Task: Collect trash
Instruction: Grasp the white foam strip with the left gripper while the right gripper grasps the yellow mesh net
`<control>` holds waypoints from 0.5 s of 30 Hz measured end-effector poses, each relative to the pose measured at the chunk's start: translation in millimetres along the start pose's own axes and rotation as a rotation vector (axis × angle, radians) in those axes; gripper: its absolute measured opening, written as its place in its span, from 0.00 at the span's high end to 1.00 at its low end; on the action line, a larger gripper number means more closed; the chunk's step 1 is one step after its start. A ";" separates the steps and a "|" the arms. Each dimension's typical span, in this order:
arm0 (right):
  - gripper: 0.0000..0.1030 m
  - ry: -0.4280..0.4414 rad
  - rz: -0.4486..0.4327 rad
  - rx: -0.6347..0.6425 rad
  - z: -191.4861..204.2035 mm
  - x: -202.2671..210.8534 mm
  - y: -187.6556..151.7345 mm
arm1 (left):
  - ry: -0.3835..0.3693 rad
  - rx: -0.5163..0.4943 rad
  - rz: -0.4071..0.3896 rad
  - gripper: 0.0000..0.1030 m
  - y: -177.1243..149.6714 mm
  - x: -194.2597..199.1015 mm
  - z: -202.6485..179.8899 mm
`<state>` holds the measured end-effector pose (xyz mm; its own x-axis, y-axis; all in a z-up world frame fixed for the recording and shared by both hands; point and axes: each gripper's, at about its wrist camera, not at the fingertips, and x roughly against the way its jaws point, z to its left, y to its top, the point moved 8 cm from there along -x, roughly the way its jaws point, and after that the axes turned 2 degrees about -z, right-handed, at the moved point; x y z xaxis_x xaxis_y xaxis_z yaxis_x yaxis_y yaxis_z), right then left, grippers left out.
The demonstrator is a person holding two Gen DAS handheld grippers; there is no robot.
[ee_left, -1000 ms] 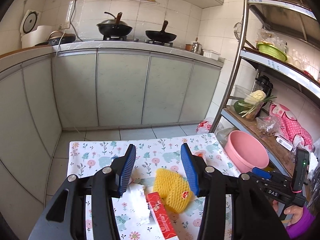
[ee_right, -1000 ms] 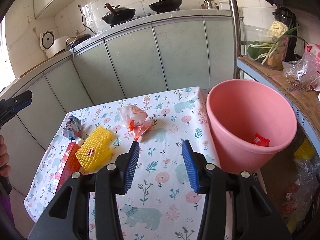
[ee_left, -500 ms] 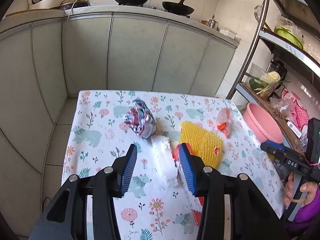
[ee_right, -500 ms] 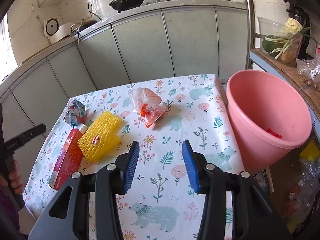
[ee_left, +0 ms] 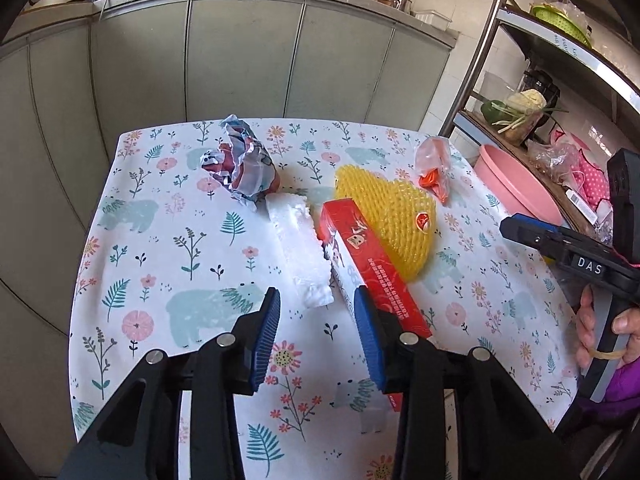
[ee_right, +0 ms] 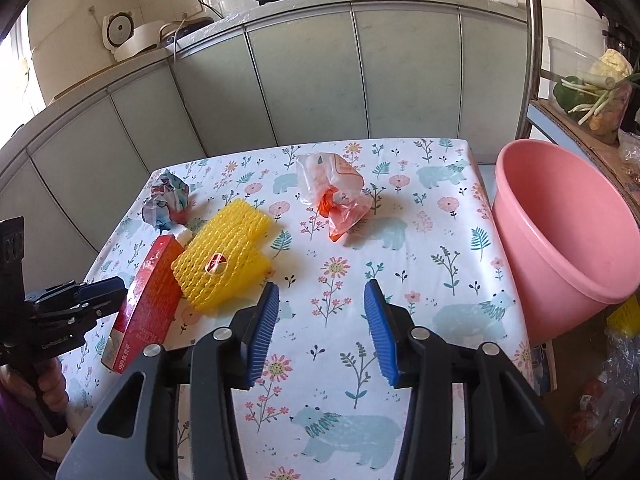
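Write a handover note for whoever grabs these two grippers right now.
Left gripper: closing, nothing pinched yet, low over the near end of the white foam strip, beside the red box.
Right gripper: open, empty, over bare tablecloth.
On the table: yellow foam net leaning on the red box, crumpled wrapper, orange plastic bag.
Pink basin stands at the table's right edge.
Done: none of these five pieces collected.
Left: all five, probably into the basin.

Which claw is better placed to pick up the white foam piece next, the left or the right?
Left. The left claw is closing, its pads not yet touching the white foam piece just ahead. The right claw hovers over bare tablecloth, far from it.
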<state>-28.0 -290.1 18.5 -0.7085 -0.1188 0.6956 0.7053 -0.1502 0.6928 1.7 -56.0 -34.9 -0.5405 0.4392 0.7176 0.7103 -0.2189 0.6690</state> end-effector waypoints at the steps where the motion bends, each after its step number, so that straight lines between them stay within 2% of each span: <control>1: 0.56 0.000 0.000 -0.001 0.6 0.1 0.5 | 0.006 0.005 0.010 0.67 -0.5 -1.9 1.5; 4: 0.56 0.002 0.003 0.003 1.7 -0.7 0.9 | 0.024 0.008 0.017 0.69 0.0 -3.2 4.0; 10: 0.56 0.019 0.012 0.005 6.1 -4.4 0.2 | 0.064 -0.061 0.023 0.69 6.5 -6.8 -8.7; 15: 0.56 0.037 0.018 0.010 9.1 -5.7 -1.4 | 0.090 -0.069 0.072 0.71 2.8 -19.5 -9.1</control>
<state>-24.7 -280.3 15.3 -0.6960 -0.1577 0.7005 0.7179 -0.1377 0.6824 10.1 -73.1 -45.3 -0.5296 0.3414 0.7765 0.7175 -0.3081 0.6248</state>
